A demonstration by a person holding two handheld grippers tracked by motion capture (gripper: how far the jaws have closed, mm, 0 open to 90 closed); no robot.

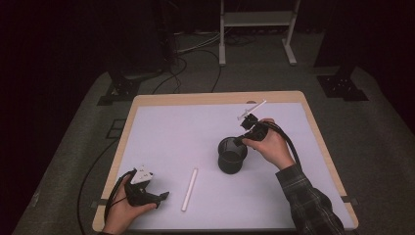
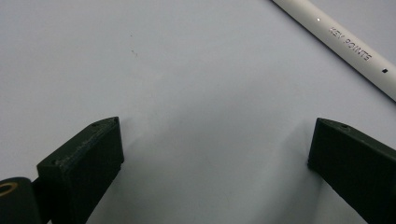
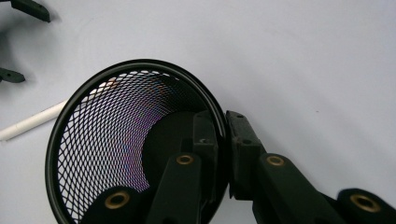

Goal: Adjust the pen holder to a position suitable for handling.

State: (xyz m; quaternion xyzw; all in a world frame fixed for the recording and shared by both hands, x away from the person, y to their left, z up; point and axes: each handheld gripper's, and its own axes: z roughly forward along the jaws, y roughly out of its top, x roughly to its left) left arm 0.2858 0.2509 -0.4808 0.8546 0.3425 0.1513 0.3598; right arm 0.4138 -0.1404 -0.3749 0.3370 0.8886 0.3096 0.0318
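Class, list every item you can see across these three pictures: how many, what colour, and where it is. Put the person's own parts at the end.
Black wire-mesh cup: one, black, upright at centre-right of the table, its rim clamped by the right gripper.
White plastic tube: one, white, lying flat near the front edge, printed lettering on it.
Table: one, white top, light wooden edge.
White metal frame: one, on the floor behind the table.
Left gripper: black, open, front-left.
Right gripper: black, shut on the cup's rim.
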